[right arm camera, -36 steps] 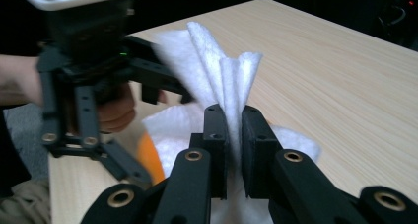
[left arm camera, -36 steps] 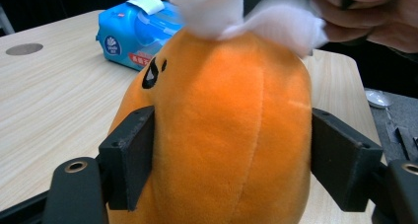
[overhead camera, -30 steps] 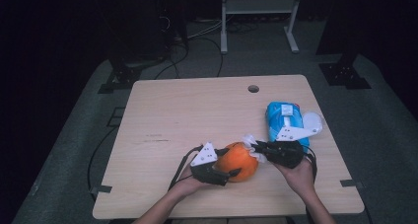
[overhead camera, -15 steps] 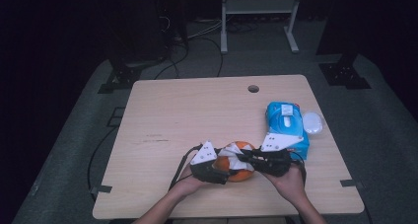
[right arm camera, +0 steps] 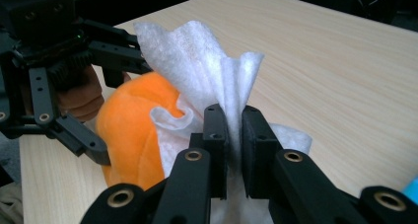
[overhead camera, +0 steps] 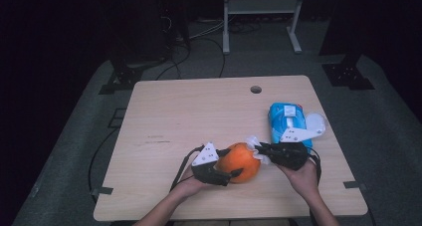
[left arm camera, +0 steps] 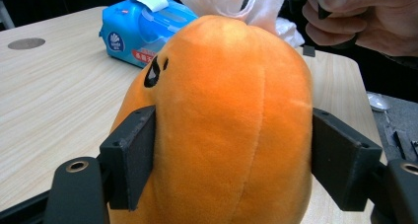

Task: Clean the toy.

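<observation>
Clamping the orange plush toy (overhead camera: pixel 241 162) at lower centre of the high view, our left gripper (overhead camera: pixel 219 173) steadies it while our right gripper (right arm camera: pixel 232 130) pinches a white wipe (right arm camera: pixel 207 71) against it. We judge a hard stroke could tear the wipe or twist the toy loose.

Orange plush toy (overhead camera: pixel 241 162): rounded, soft, seamed down the middle, one black eye showing on its upper side in the left gripper view (left arm camera: pixel 224 120). On the table at about 6 o'clock, near the front edge, clamped at both flanks.

White wipe (right arm camera: pixel 212 73): thin, crumpled, pinched into a fanned fold standing upright. Touches the toy's end at its 2 o'clock (overhead camera: pixel 257 147).
</observation>
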{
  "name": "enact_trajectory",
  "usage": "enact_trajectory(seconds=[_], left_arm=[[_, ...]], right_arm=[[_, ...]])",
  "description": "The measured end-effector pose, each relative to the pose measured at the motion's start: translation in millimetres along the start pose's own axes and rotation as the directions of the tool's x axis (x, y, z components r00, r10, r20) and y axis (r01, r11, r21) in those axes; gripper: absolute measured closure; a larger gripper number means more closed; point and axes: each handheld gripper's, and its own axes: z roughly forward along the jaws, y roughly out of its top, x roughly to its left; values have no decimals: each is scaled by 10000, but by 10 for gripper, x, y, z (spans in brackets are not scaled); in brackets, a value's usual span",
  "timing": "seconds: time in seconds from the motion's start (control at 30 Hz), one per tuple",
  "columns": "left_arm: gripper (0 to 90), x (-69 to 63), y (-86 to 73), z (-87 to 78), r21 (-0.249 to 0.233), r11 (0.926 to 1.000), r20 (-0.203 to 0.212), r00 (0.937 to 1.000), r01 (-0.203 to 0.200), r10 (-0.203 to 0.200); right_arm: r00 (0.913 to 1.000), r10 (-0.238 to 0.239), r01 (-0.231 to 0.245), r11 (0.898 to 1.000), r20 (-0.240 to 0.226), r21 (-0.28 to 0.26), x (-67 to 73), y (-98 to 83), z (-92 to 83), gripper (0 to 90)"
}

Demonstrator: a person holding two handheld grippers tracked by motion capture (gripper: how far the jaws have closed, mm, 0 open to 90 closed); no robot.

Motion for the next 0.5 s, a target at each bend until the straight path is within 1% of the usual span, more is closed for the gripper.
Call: enact_trajectory(seconds=[0.07,0.13,0.23,0.27,0.3,0.37,0.43,0.47,0.5], left_arm=[[247,1,0,-5,17,10000,-9,10000,-18,18],[248,12,0,-19,50,10000,-30,10000,0,0],[248,22,-2,-24,23,10000,-18,10000,86,-86],[248,40,-7,-27,-35,9998,-28,9998,220,-220],[248,51,-10,-32,-56,9995,-20,9996,298,-298],[247,68,-12,-42,-94,9991,-58,9992,406,-407],[247,85,-12,-48,-153,9982,-80,9983,574,-575],[247,91,-13,-50,-169,9980,-92,9981,615,-617],[247,91,-13,-50,-169,9980,-92,9981,615,-617]], right_arm=[[10000,-25,25,10000,-21,36,8,3,-2,816],[9998,-221,222,9997,-23,60,35,23,-2,815],[9996,-277,277,9996,-86,48,70,39,-4,815],[9992,-335,335,9994,-211,1,115,58,-3,815],[9988,-387,387,9992,-289,-30,131,68,-2,815],[9968,-646,643,9979,-475,-88,195,102,9,814],[9946,-693,682,9975,-772,-167,254,131,19,814],[9931,-754,744,9971,-892,-150,287,146,25,814],[9918,-892,883,9960,-913,-135,307,156,31,814]])
